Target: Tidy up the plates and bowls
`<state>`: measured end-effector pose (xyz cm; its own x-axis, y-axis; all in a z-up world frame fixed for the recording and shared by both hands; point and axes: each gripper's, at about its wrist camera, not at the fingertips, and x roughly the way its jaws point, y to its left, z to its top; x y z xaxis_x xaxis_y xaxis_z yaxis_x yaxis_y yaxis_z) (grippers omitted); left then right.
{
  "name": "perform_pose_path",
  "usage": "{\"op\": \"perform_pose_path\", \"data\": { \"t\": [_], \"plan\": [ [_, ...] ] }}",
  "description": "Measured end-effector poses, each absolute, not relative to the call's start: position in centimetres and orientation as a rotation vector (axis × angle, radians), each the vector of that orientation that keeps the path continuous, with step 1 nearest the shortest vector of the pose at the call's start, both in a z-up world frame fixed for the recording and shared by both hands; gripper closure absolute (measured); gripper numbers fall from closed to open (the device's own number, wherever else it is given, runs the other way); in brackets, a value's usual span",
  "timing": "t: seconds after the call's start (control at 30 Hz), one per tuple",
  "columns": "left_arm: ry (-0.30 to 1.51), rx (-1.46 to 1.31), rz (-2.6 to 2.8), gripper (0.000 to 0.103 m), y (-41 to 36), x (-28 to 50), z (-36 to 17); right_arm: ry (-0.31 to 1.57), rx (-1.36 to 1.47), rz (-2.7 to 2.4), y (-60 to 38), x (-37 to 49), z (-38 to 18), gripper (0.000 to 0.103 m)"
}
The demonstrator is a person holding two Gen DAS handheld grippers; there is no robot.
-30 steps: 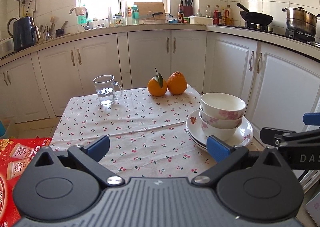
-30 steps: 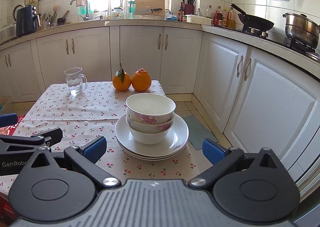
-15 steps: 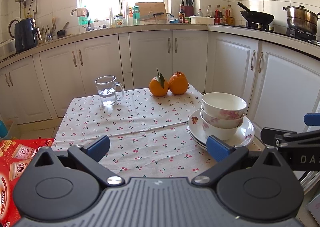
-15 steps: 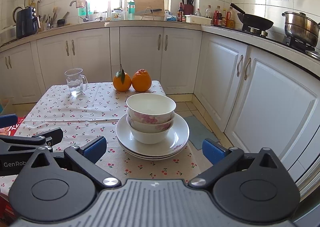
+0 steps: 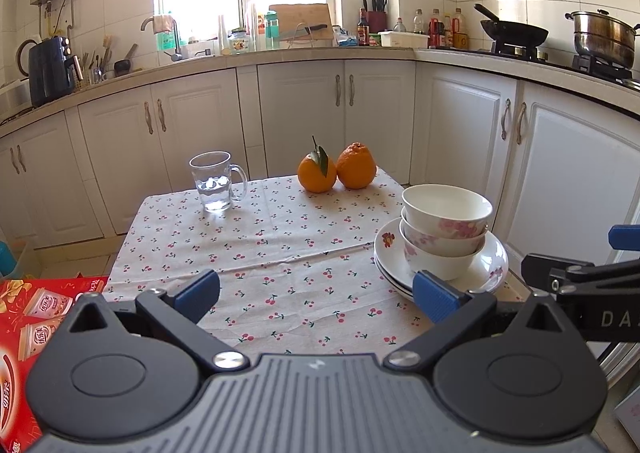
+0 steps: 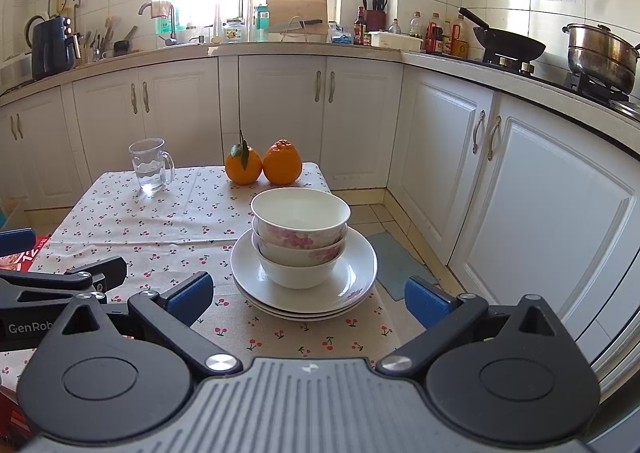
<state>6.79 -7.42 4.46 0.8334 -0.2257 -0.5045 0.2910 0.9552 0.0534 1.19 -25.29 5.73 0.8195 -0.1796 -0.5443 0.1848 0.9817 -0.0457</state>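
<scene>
Beside left tongs (image 5: 316, 295), red box (image 5: 28, 317); unseen rightward

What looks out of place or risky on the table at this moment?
The stacked plates carrying two nested bowls sit at the table's right edge, close to the drop to the floor. The stack itself looks upright and undamaged. The glass mug and two oranges stand normally; nothing is spilled.
</scene>
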Motion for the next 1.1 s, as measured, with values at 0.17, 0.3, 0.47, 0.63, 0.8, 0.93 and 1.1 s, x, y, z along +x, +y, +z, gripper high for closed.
{"op": "perform_pose_path", "data": {
  "t": [0.17, 0.3, 0.47, 0.63, 0.8, 0.93, 1.1],
  "plan": [
    [0.517, 0.129, -0.274, 0.001, -7.44, 6.81, 4.5, 0.577, 0.008, -0.194, -25.29, 1.2, 5.76, 0.0],
    [0.518, 0.131, -0.274, 0.001, -7.45, 6.81, 4.49, 0.575, 0.006, -0.196, -25.22, 1.14, 5.84, 0.0],
    [0.519, 0.131, -0.274, 0.001, -7.46, 6.81, 4.51, 0.574, 0.006, -0.196, -25.23, 1.14, 5.85, 0.0],
    [0.522, 0.132, -0.274, 0.001, -7.51, 6.85, 4.49, 0.574, 0.003, -0.198, -25.22, 1.07, 5.87, 0.0],
    [0.524, 0.132, -0.273, 0.001, -7.5, 6.86, 4.47, 0.574, 0.004, -0.197, -25.25, 1.08, 5.87, 0.0],
    [0.527, 0.131, -0.274, 0.001, -7.5, 6.89, 4.41, 0.576, 0.002, -0.198, -25.26, 1.07, 5.85, 0.0],
    [0.531, 0.131, -0.275, 0.001, -7.49, 7.06, 4.22, 0.576, 0.0, -0.199, -25.28, 1.08, 5.82, 0.0]
  ]
}}
